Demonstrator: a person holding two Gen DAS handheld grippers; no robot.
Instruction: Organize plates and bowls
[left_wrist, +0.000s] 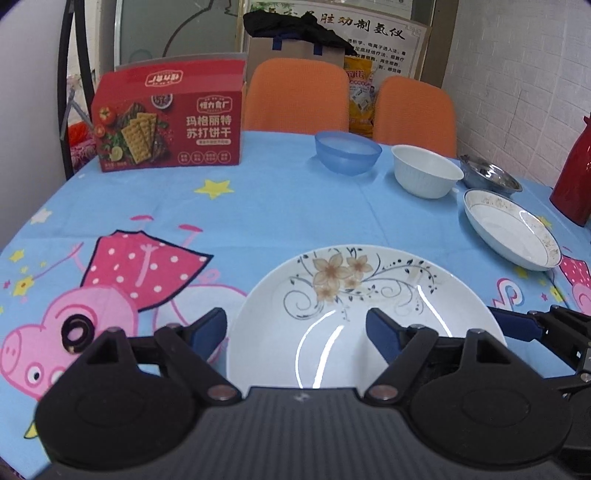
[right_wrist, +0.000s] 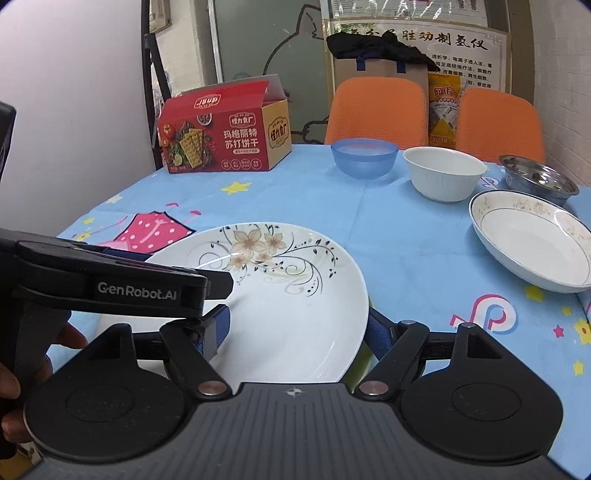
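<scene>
Left gripper (left_wrist: 295, 332): blue-padded fingers spread wide over the near half of the floral plate (left_wrist: 364, 317), one pad outside its 9 o'clock rim, the other above its glossy well; whether the pads touch it is unclear. Seen from the right wrist, this gripper reaches in level from 9 o'clock, and the person's hand (right_wrist: 14, 373) on it is dark and cut off at the frame edge.

Right gripper (right_wrist: 297, 326): wide too, straddling the plate's rim at 5 o'clock, left pad over the plate, right pad just outside the rim and lower. Contact can't be made out.

Plate is round, white, glazed, with a tan flower-and-scroll print, sitting on the cartoon-pig tablecloth (left_wrist: 258, 214).

At 2 o'clock, well apart, a shallow white dish (right_wrist: 532, 240) with a speckled rim band. Behind it a steel bowl (right_wrist: 537, 179), partly hidden. At 1 o'clock a ribbed white bowl (right_wrist: 443, 171); at 12 a translucent blue bowl (right_wrist: 364, 157).

At 11 o'clock a red cracker box (right_wrist: 221, 140), lid flap up. Two orange chairs (right_wrist: 376, 110) beyond the table edge.
</scene>
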